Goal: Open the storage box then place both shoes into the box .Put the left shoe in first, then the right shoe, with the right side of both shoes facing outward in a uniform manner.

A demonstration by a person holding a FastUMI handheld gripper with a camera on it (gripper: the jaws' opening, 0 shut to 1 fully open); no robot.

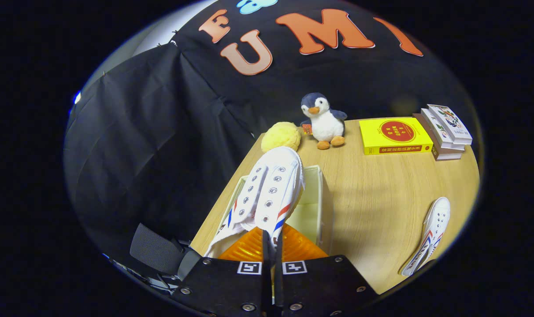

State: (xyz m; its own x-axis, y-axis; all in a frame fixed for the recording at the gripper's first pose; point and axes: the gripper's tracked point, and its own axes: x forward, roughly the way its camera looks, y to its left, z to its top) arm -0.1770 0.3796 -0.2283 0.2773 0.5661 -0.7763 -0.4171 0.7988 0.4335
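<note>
The gripper is pinching a white shoe w/ red & blue stripes. Its two fingers are sitting almost together, w/ just the thin side wall of the shoe squeezed between them. The shoe is sticking out ahead of the fingers, toe pointing away, lace holes facing up.

The shoe is hanging over the storage box, a pale box w/ its top open. The box is sitting near the table's left edge, right ahead of the fingers. Can't tell if the shoe is touching the box or not.

The other white shoe is lying on the wooden table, well apart to the right of the box.

At the far end of the table a toy penguin is standing beside a yellow fuzzy ball. A yellow book is lying right of the penguin, next to a stack of books.
</note>
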